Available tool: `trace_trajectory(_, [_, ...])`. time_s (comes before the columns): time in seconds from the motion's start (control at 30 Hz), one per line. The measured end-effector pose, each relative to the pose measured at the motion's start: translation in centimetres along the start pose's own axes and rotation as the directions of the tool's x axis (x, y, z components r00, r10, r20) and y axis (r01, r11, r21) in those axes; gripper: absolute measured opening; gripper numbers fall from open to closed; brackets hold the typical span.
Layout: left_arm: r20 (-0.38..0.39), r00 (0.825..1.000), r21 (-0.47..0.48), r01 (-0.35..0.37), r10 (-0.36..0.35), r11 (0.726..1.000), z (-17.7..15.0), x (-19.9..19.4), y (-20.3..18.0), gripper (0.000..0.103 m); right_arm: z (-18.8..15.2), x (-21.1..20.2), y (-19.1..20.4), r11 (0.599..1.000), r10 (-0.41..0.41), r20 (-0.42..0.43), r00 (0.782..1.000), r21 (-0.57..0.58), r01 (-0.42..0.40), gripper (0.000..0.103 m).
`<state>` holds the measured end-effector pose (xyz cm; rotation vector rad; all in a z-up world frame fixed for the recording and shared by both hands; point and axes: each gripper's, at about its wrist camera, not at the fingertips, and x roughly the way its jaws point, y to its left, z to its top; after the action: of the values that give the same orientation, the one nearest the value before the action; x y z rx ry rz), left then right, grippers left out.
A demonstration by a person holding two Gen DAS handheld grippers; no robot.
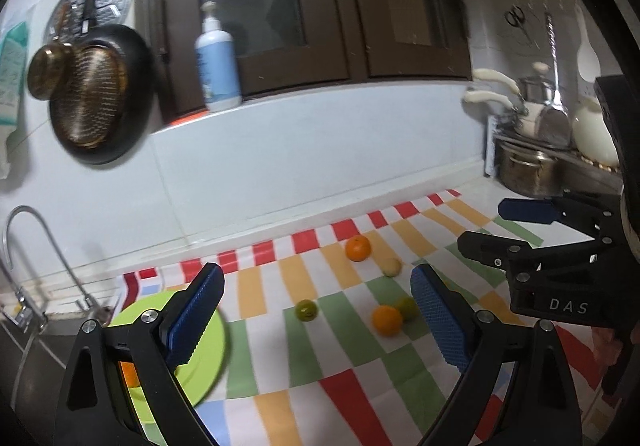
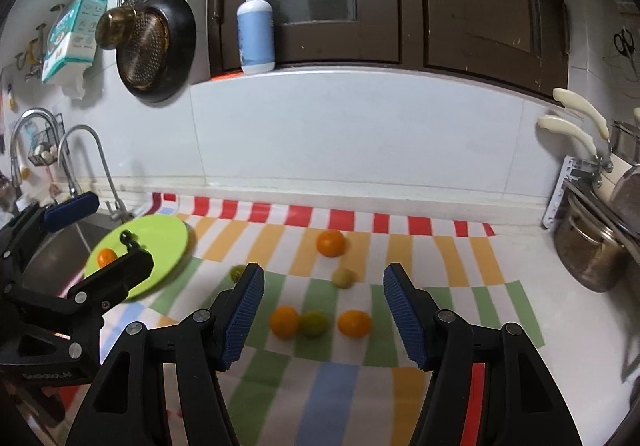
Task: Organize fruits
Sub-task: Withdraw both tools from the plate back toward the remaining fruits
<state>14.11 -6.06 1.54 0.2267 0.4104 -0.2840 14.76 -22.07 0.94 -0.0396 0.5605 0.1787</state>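
Note:
A lime-green plate point(image 2: 160, 246) lies at the left end of a checkered cloth point(image 2: 340, 386), with one small orange point(image 2: 106, 256) on it. Loose on the cloth are three oranges point(image 2: 331, 243) point(image 2: 285, 321) point(image 2: 354, 323), two green fruits point(image 2: 315, 323) point(image 2: 237, 272) and a pale yellow fruit point(image 2: 343, 277). My right gripper point(image 2: 324, 310) is open and empty above the near fruits. My left gripper point(image 1: 316, 310) is open and empty, beside the plate point(image 1: 208, 350); a green fruit point(image 1: 306, 310) and an orange point(image 1: 387, 320) lie ahead of it. The right gripper also shows in the left wrist view point(image 1: 492, 230).
A sink with a curved tap point(image 2: 86, 162) lies left of the plate. Steel pots point(image 2: 592, 254) and a dish rack stand at the right. A soap bottle point(image 2: 256, 30) stands on the window sill. Pans point(image 2: 156, 46) hang on the tiled wall.

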Motion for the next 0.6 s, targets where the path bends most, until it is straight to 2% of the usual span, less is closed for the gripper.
trace_trajectory(0.4, [-0.077,0.993,0.042,0.092,-0.088,0.995,-1.6,4.3,-2.4,0.095,-2.0,2.4,-1.5,0.998,-0.023,-0.081,0.996,-0.057,0.019,0.063])
trace_trajectory(0.6, [-0.148,0.980,0.047,0.141,-0.133,0.989,-3.1,6.9,-3.0,0.095,-3.3,4.8,-1.8,0.998,-0.012,-0.146,0.989,-0.066,0.003,0.063])
